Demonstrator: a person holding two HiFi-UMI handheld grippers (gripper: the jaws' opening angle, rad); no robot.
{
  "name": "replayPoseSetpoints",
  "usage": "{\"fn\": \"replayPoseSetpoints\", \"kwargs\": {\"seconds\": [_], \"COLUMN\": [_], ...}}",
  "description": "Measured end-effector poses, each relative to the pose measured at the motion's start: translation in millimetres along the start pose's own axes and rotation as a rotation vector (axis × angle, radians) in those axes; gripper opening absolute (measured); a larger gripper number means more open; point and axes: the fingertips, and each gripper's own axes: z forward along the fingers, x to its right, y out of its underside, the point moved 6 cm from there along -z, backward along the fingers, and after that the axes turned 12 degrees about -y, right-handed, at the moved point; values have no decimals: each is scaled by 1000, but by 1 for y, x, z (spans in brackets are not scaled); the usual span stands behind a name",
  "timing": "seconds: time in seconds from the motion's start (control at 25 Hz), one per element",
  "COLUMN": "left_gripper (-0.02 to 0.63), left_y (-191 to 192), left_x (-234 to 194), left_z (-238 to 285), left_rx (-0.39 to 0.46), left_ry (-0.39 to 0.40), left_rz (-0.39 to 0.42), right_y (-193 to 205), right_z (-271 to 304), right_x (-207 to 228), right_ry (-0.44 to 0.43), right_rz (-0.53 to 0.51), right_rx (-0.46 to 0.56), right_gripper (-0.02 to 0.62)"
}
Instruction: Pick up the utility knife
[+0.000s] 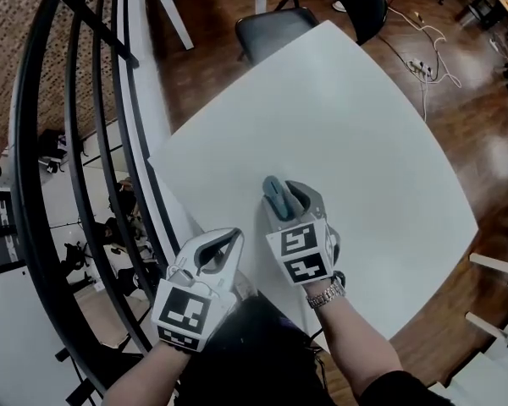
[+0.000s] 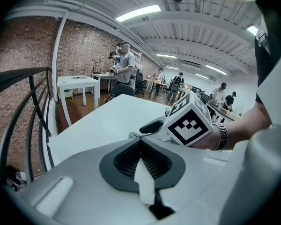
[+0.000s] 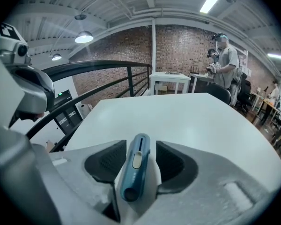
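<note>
The utility knife [image 1: 275, 199], blue with a pale slider, lies on the white table [image 1: 364, 142] between the jaws of my right gripper [image 1: 284, 191]. In the right gripper view the knife [image 3: 135, 168] points away from the camera. A strip of table shows on each side of it, so the dark pads [image 3: 175, 161] stand off it and the right gripper [image 3: 140, 145] is open. My left gripper [image 1: 229, 238] hovers beside it at the table's near left edge. Its jaw tips meet with nothing between them, so the left gripper [image 2: 141, 142] is shut. From that view the right gripper [image 2: 152, 125] and its marker cube show just ahead.
A black curved railing [image 1: 76, 167] runs close along the table's left side, with a drop to a lower floor beyond. A black chair [image 1: 271, 28] stands at the table's far corner. Cables [image 1: 423, 57] lie on the wooden floor. People [image 2: 126, 64] stand by another white table [image 2: 77, 83].
</note>
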Motion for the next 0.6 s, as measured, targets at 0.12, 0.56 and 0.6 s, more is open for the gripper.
{"fn": "replayPoseSetpoints", "kwargs": {"seconds": [0.12, 0.56, 0.6], "left_gripper": [15, 17, 17], "left_y": [-1, 1, 1], "left_x": [0, 4, 4], "left_z": [2, 0, -2], "left_rx": [-1, 4, 6], "left_ry": [3, -10, -13], "left_rz": [-2, -1, 0], "right_y": [1, 5, 4], "right_z": [6, 6, 4], "right_x": [-1, 2, 2], "right_ry": [-17, 8, 13], "right_rz": [-1, 1, 0], "right_rx": [-27, -41, -35], "right_gripper": [183, 136, 135]}}
